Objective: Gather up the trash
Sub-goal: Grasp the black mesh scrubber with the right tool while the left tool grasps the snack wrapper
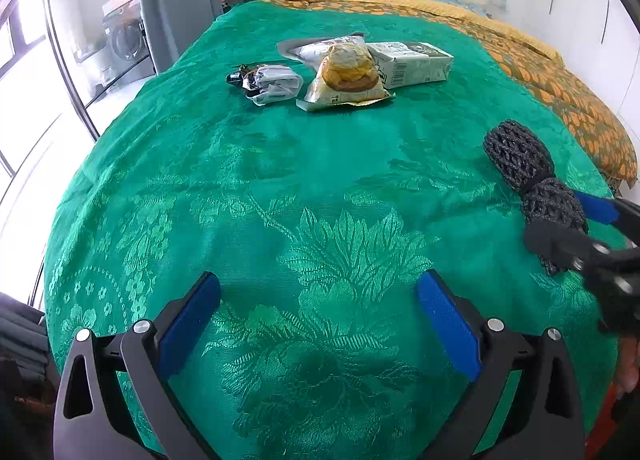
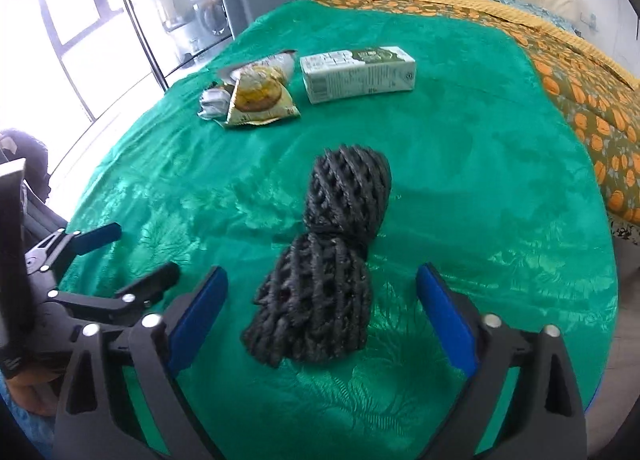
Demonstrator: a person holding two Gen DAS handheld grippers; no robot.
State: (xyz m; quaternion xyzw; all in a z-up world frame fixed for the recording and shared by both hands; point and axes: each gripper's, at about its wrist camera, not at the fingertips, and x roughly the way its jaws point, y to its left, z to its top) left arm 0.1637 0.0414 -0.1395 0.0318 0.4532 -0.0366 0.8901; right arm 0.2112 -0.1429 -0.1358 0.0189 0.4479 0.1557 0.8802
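The right gripper (image 1: 576, 220) ran off the right edge of the left wrist view, its body a dark blur, and its near finger covered the lower end of the black foam net (image 1: 520, 164). From the right wrist view, the crumpled silver wrapper (image 2: 214, 102) lay half hidden behind the bread bag (image 2: 256, 98). Print on the milk carton (image 2: 356, 74) was too small to read. The left gripper (image 2: 132, 252) was cut off at that view's left edge.
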